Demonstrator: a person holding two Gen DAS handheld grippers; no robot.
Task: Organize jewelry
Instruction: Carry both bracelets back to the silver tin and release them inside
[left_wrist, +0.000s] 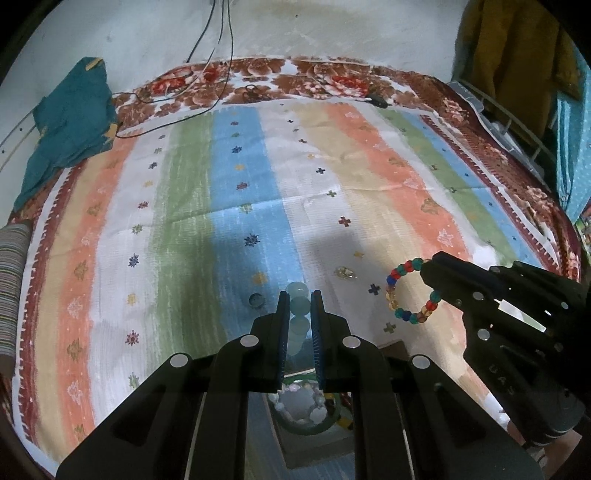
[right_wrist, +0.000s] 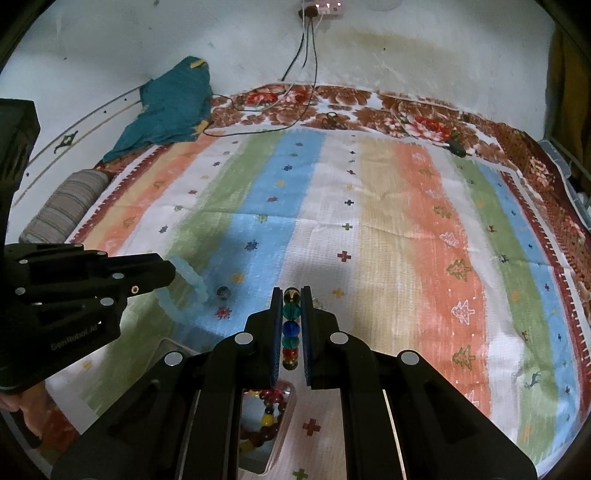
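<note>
Left wrist: my L gripper (left_wrist: 300, 306) is pinched on the pale bracelet (left_wrist: 298, 312), held edge-on above the tray (left_wrist: 317, 441) w/ other beads in it. R gripper (right_wrist: 293, 314) is clamped on the multi bracelet (right_wrist: 290, 326), also lifted off the cloth (right_wrist: 388, 229). Both prob light, floppy elastic strands; glassy beads look slick and could roll, so grip across 2-3 beads, not one.

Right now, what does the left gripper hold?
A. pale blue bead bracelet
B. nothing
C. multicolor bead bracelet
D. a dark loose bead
A: the left gripper is shut on the pale blue bracelet; the multicolor bracelet is in the right gripper.
</note>
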